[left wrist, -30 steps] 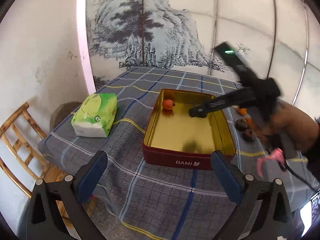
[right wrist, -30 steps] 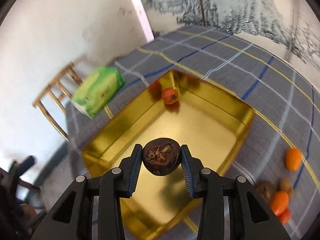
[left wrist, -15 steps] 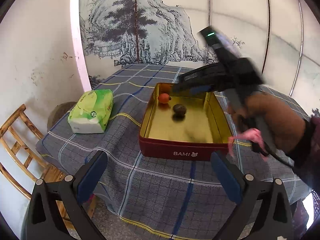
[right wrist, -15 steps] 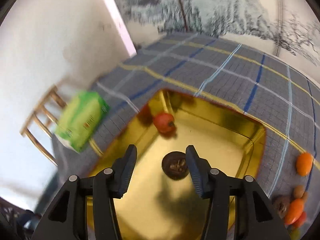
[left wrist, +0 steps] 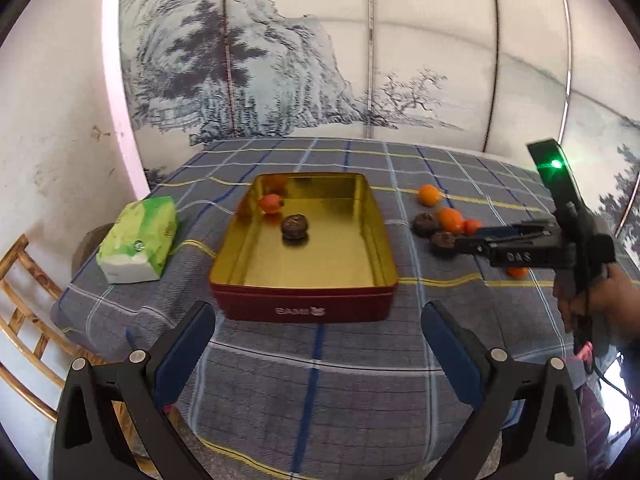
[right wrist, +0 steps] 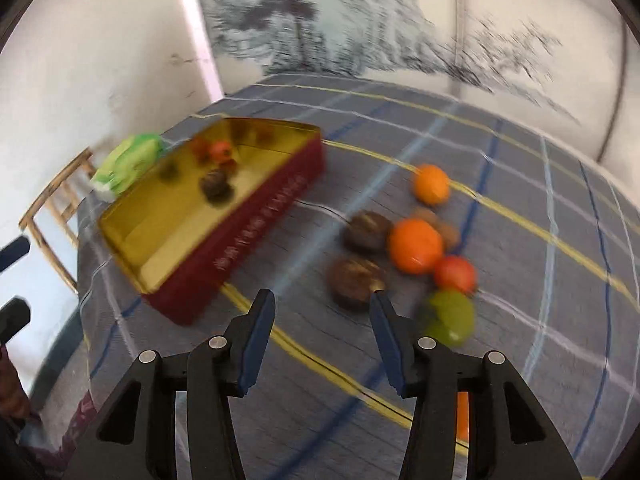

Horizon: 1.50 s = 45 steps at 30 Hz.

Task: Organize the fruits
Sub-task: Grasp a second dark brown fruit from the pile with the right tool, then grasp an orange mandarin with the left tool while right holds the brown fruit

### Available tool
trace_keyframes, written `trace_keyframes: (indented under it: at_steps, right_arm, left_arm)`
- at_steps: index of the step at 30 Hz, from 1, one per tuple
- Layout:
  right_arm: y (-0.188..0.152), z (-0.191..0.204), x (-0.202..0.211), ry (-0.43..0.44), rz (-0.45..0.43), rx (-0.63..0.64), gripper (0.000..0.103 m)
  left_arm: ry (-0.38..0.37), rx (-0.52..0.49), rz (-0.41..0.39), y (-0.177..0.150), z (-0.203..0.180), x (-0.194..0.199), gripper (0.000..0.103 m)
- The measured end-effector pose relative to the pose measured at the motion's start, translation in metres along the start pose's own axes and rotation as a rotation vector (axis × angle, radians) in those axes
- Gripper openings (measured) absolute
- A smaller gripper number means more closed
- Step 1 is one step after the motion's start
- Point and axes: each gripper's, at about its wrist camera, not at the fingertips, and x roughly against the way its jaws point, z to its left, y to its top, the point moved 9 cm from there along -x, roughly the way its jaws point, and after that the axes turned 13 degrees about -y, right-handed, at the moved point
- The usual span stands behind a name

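Right hand-held gripper is hanging empty, jaws wide, aiming at the near dark brown fruit at 12 o'clock in the loose fruit pile, likely the next pick. The gold tin is sitting at 10 o'clock, holding a brown fruit and a red-orange fruit. Left hand-held gripper is hovering wide and empty over the worktop, clear of the tin.
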Motion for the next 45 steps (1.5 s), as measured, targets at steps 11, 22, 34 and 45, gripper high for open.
trace_keyframes:
  at_steps: [11,22,34,45]
  right_arm:
    - [0.010,0.003,-0.046,0.019,0.062,0.031,0.050]
    - [0.016,-0.014,-0.013,0.024,-0.017,0.002,0.042]
    - [-0.082,-0.260,0.020,-0.415,0.009,-0.293,0.042]
    - [-0.095,-0.280,0.000,-0.345,0.011,-0.373,0.042]
  left_arm:
    - [0.031,-0.045,0.026,-0.001,0.000,-0.006,0.102]
    - [0.018,-0.143,0.024,0.018,-0.031,-0.014,0.102]
    - [-0.434,-0.127,0.220,0.033,-0.168,-0.120,0.102]
    - [-0.385,-0.243,0.322,0.024,-0.231,-0.204,0.088]
